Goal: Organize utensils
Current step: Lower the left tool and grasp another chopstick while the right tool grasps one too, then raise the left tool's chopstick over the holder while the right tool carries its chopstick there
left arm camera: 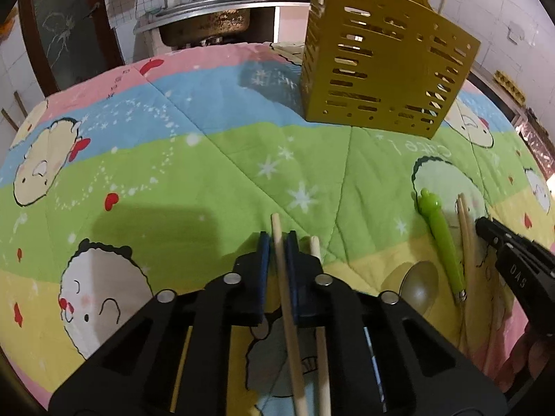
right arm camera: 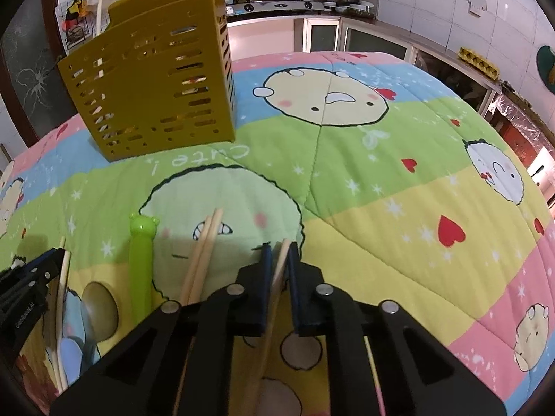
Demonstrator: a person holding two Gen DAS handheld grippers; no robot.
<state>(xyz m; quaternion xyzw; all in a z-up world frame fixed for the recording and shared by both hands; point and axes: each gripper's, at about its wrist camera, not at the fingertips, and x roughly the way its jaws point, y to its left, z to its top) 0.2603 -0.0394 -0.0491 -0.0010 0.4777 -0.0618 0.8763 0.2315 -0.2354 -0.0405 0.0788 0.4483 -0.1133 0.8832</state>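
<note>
In the left wrist view my left gripper (left arm camera: 278, 239) is shut on a wooden chopstick (left arm camera: 276, 222), whose tip sticks out past the pads. A second chopstick (left arm camera: 316, 249) lies just right of the gripper. A gold slotted utensil holder (left arm camera: 381, 69) stands upright at the far side. In the right wrist view my right gripper (right arm camera: 279, 249) is shut on another chopstick (right arm camera: 277, 277). To its left lie a pair of chopsticks (right arm camera: 204, 246) and a green-handled spoon (right arm camera: 140, 263). The holder (right arm camera: 152, 79) stands at the far left with a few utensils in it.
Everything lies on a cartoon-printed quilt (left arm camera: 208, 159) over the table. The right gripper (left arm camera: 485, 228) shows at the right edge of the left wrist view, the left gripper (right arm camera: 57, 253) at the left edge of the right wrist view. A sink (left arm camera: 204, 24) and a stove counter (right arm camera: 277, 7) stand behind.
</note>
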